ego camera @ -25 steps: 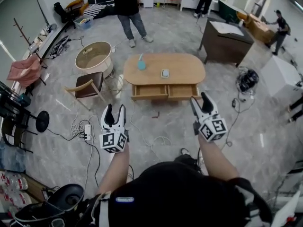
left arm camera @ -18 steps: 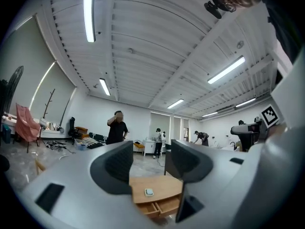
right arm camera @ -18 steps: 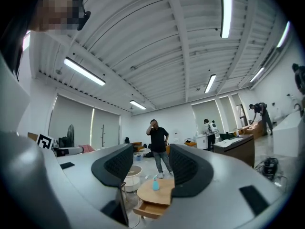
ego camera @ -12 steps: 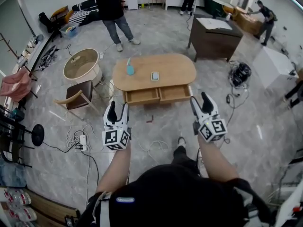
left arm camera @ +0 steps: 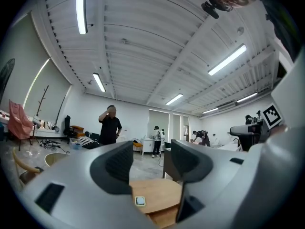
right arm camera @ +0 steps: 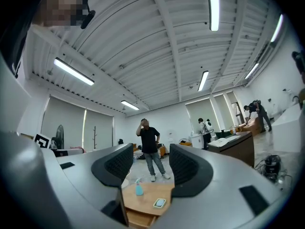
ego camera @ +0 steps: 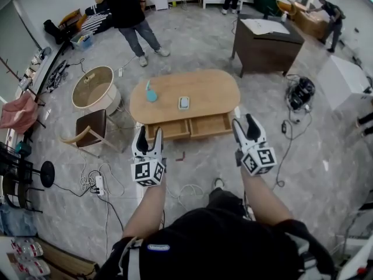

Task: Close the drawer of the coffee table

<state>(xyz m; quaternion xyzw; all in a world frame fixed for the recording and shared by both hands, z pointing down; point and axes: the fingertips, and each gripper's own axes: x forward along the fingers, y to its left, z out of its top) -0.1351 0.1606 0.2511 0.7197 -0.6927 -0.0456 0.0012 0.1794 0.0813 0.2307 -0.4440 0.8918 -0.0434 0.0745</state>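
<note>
An oval wooden coffee table (ego camera: 204,89) stands ahead, with two drawers pulled out of its near side: a left drawer (ego camera: 168,131) and a right drawer (ego camera: 211,125). A blue spray bottle (ego camera: 151,92) and a small pale box (ego camera: 184,102) stand on top. My left gripper (ego camera: 148,134) is open and empty, just short of the left drawer. Off the right drawer's corner, my right gripper (ego camera: 243,122) is open and empty too. The left gripper view shows open jaws (left arm camera: 152,161) over the table top (left arm camera: 159,194). The right gripper view frames the bottle (right arm camera: 138,188) and a drawer (right arm camera: 138,218) between open jaws (right arm camera: 147,166).
A chair (ego camera: 92,127) and a round tub (ego camera: 93,87) stand left of the table. A dark desk (ego camera: 268,37) is behind it on the right, and a person (ego camera: 131,10) stands beyond it. Cables and a power strip (ego camera: 98,184) lie on the floor at the left.
The coffee table has drawn much closer. Both grippers have moved forward from well short of it to just before the open drawers. Their jaws have stayed open.
</note>
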